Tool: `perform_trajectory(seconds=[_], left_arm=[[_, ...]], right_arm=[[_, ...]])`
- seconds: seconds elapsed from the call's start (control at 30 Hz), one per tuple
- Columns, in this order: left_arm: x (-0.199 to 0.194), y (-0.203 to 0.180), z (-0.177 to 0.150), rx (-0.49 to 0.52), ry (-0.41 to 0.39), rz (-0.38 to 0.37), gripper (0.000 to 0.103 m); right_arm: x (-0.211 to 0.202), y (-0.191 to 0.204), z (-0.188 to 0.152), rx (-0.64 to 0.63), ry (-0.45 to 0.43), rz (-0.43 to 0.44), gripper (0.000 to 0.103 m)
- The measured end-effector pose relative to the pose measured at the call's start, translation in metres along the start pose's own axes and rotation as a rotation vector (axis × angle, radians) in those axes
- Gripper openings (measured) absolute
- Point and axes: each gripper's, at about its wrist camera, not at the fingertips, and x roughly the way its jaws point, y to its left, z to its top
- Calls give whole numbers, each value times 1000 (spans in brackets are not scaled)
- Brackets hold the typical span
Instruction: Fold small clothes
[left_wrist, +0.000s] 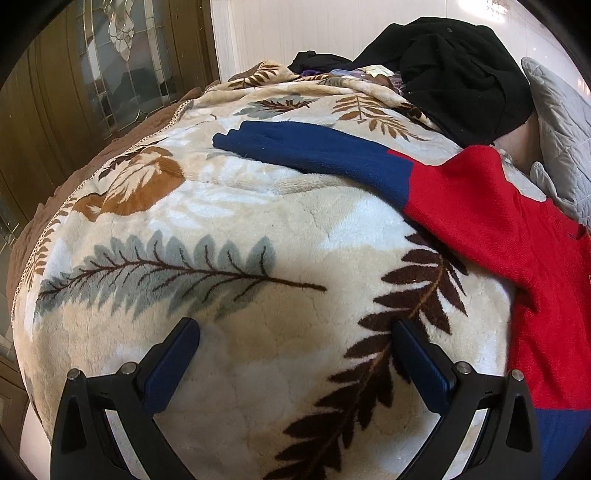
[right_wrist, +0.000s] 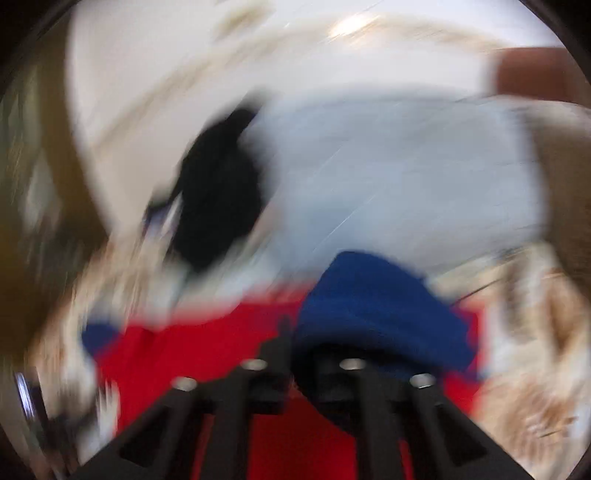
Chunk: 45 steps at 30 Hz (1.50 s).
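A red sweater (left_wrist: 498, 221) with blue sleeves lies flat on the right of a leaf-patterned blanket (left_wrist: 240, 229). Its left blue sleeve (left_wrist: 314, 147) stretches out to the left across the blanket. My left gripper (left_wrist: 295, 328) hovers open above bare blanket, left of the sweater's body, with nothing between its fingers. The right wrist view is heavily blurred. There my right gripper (right_wrist: 299, 332) has its fingers close together over the red sweater (right_wrist: 166, 350), and a bunched blue sleeve (right_wrist: 369, 306) sits at its tips, apparently pinched between them.
A heap of black clothes (left_wrist: 461, 74) lies at the far end of the bed. A grey quilted pillow (left_wrist: 561, 147) is at the right. A wooden door with a glass panel (left_wrist: 122, 55) stands beyond the bed's left edge.
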Motion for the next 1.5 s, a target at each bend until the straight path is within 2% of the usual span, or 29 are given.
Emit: perform_trajectory(seconds=[0.03,0.07,0.1,0.3,0.4,0.47,0.53,0.63,0.73,0.83,0.9,0.93,0.97,1.0,1.03,1.07,1.1,1.2,1.23,1.3,1.33,1.37,1.4,1.47,1.5], left_arm=[[0,0,0,-1,0,-3,103],[0,0,0,-2,0,-5,103],[0,1,0,-3,1,-8,103],[-6,-6,1,29,-2,14,103],[-34,-27,4,123,-66,62,103],[-67,-63,8,257,-144,41,103],[-103,-116,10,417,-211,-43,103],[-137,-197,8,599,-249,-181,103],[-138,-279,0,744,-221,-284,103],[-113,-340,-9,829,-166,-287,103],[-85,-371,-15,857,-133,-223,103],[-76,-380,-15,862,-124,-198,99],[-67,-385,-15,862,-118,-175,94],[-63,-386,-13,854,-121,-169,79],[-63,-382,-10,830,-119,-182,55],[-62,-380,-7,804,-109,-200,38],[-60,-372,1,746,-82,-241,8],[-55,-315,26,409,-73,-324,9],[-41,-285,32,264,-20,-351,10],[-11,-250,28,120,104,-352,12],[-2,-237,23,83,128,-396,13],[-5,-233,22,91,100,-421,13],[-11,-235,20,136,82,-411,13],[-20,-239,21,152,83,-444,25],[-22,-239,24,140,85,-469,38]], right_arm=[[22,3,-17,14,61,6,76],[34,-5,-31,74,110,35,75],[35,-12,-37,127,117,66,75],[-39,-74,-66,287,-57,127,80],[-60,-113,-82,438,-105,189,80],[-68,-133,-89,539,-128,217,82],[-60,-145,-92,635,-141,295,82],[-55,-154,-96,716,-146,383,82],[-49,-164,-94,789,-158,454,82],[-39,-172,-98,868,-121,469,82],[-38,-177,-102,906,-109,468,82],[-36,-178,-103,913,-98,463,82],[-34,-178,-103,913,-91,466,82],[-34,-176,-102,908,-86,473,82],[-32,-174,-99,899,-78,474,82],[-31,-172,-98,889,-68,474,82],[-29,-169,-97,881,-59,476,82],[-25,-163,-95,866,-38,462,82],[-24,-163,-96,871,-37,461,82],[-22,-163,-99,884,-34,457,82],[-21,-163,-101,889,-34,459,82],[-21,-163,-102,887,-34,455,82],[-21,-162,-102,882,-35,450,82],[-21,-161,-102,871,-39,442,82],[-22,-160,-102,871,-40,439,82]])
